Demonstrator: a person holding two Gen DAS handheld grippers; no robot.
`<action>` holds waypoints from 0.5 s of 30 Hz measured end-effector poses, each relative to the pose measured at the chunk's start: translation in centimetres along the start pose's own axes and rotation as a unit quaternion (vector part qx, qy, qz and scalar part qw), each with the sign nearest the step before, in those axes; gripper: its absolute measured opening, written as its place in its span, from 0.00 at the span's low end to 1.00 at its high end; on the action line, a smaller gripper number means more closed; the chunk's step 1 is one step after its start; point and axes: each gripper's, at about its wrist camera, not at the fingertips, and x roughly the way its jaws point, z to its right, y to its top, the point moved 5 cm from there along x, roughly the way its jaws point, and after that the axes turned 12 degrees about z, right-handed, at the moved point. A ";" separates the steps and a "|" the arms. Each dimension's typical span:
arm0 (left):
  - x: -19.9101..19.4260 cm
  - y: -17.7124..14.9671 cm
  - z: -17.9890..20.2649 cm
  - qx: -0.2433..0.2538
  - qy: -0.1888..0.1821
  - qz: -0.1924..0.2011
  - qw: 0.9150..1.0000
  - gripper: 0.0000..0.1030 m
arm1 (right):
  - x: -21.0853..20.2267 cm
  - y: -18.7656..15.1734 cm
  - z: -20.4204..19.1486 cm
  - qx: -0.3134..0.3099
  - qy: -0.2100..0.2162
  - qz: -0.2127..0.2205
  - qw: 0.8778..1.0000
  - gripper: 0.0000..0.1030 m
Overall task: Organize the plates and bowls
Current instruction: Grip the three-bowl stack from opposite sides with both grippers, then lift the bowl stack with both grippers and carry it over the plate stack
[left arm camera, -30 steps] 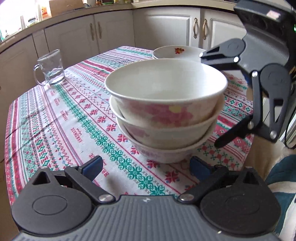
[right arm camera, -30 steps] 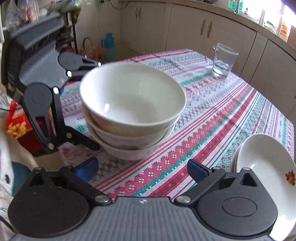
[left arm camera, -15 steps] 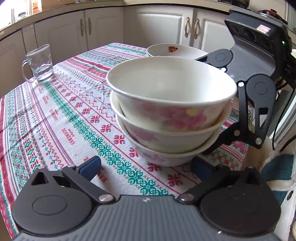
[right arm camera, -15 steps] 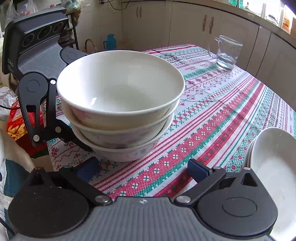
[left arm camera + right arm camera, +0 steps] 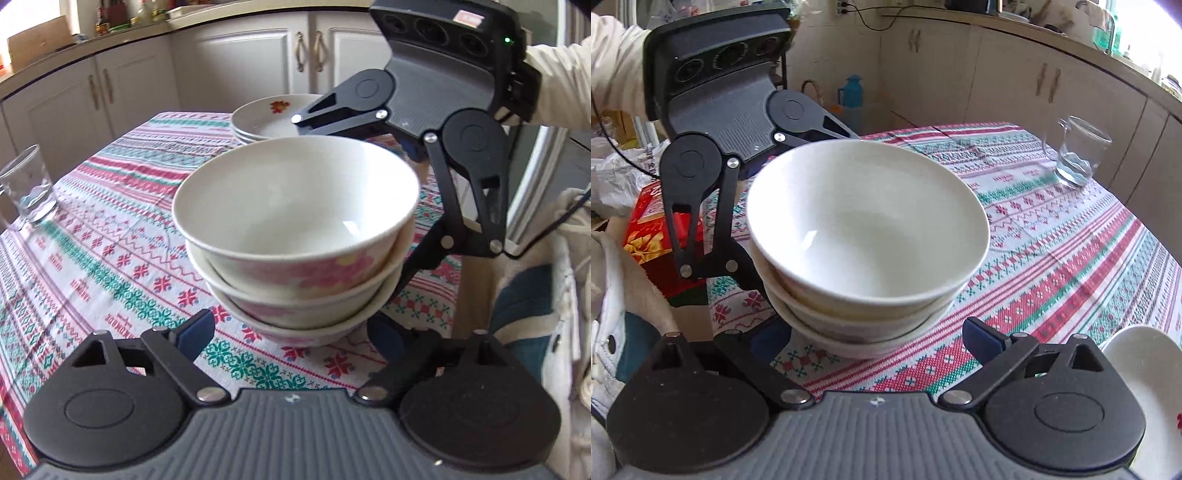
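My left gripper (image 5: 295, 332) and right gripper (image 5: 879, 339) flank the stack of three white, pink-flowered ceramic bowls (image 5: 295, 236) near the edge of the table with the striped red-and-green embroidered cloth (image 5: 110, 229). Both jaws stand apart and are closing, the stack between them, pads not pressing. The stack of white flower-printed plates (image 5: 269, 118) sits toward the far edge; a clear glass mug (image 5: 1078, 155) stands well apart.
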 end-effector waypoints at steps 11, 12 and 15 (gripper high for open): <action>0.2 0.4 -0.3 0.008 -0.034 0.010 0.999 0.82 | 0.3 0.5 0.1 -0.006 0.021 -0.008 1.000 0.93; 0.2 0.4 -0.3 0.010 -0.035 0.010 0.999 0.82 | 0.3 0.5 0.1 -0.007 0.021 -0.010 1.000 0.93; 0.2 0.4 -0.4 0.011 -0.042 0.009 0.999 0.82 | 0.4 0.7 0.1 -0.009 0.027 -0.014 0.999 0.91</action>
